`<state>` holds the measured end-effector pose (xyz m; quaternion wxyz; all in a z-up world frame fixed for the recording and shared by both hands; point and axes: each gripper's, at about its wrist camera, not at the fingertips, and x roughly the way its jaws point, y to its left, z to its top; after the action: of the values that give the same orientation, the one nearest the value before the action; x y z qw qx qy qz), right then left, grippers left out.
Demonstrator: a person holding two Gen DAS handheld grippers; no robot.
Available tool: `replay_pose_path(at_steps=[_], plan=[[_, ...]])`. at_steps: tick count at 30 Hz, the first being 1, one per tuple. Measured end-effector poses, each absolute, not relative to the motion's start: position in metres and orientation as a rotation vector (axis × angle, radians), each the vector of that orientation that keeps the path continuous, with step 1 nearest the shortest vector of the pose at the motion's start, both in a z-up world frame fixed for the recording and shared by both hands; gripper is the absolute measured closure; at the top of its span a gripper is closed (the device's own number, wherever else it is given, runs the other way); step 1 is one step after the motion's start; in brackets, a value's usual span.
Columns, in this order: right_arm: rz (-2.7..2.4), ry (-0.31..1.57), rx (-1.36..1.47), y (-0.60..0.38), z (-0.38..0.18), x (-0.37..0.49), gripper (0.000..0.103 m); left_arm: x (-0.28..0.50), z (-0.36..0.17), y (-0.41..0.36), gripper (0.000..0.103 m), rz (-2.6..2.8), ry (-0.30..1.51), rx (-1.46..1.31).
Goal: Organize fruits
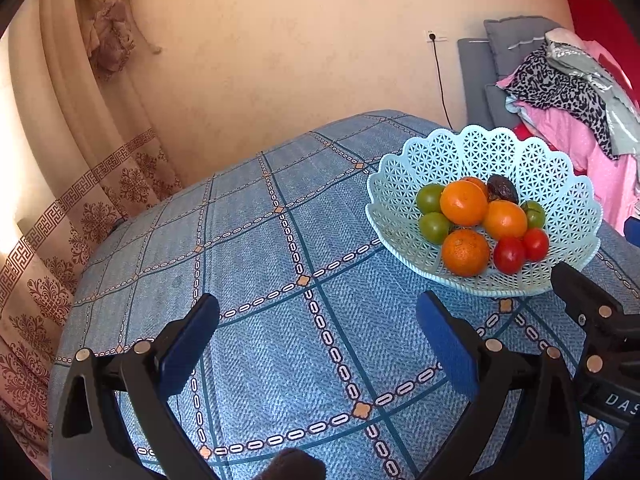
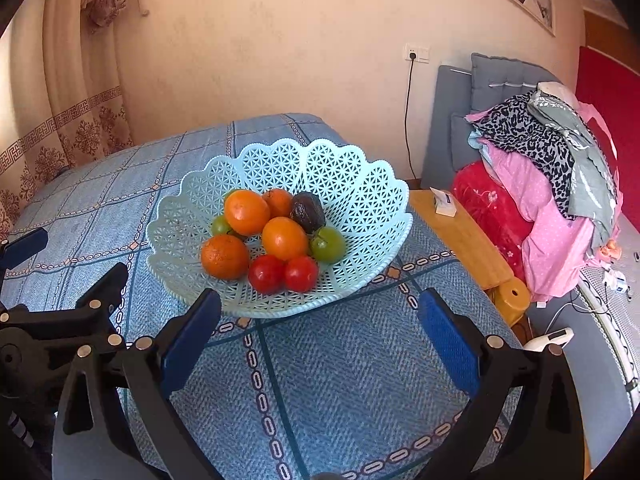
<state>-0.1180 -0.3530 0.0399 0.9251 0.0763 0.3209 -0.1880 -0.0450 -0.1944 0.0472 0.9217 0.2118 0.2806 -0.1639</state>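
A light blue lattice basket (image 1: 448, 152) (image 2: 352, 184) stands on the blue patterned tablecloth (image 1: 280, 280) (image 2: 340, 360). It holds several oranges (image 1: 464, 203) (image 2: 247, 211), green fruits (image 1: 430, 198) (image 2: 328, 244), two red tomatoes (image 1: 509, 255) (image 2: 266, 274) and one dark wrinkled fruit (image 1: 502, 189) (image 2: 307, 211). My left gripper (image 1: 318, 312) is open and empty, over bare cloth left of the basket. My right gripper (image 2: 320, 308) is open and empty, just in front of the basket's near rim. The right gripper's arm shows at the left wrist view's right edge (image 1: 600, 320).
A curtain (image 1: 80, 200) hangs at the left. A wooden side table (image 2: 464, 236) with a small white item (image 2: 444, 202) stands right of the table. A pile of clothes (image 2: 552, 184) lies on grey furniture. A cable (image 2: 407, 120) hangs from a wall socket.
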Motion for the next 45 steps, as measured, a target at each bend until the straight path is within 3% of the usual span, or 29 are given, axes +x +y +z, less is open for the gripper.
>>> replay_pose_path(at_steps=[45], plan=[[-0.368,0.676,0.186,-0.3553,0.0355,-0.1170,0.003,-0.0414,0.0449,-0.1956,0.005,-0.343,0.581,0.448]])
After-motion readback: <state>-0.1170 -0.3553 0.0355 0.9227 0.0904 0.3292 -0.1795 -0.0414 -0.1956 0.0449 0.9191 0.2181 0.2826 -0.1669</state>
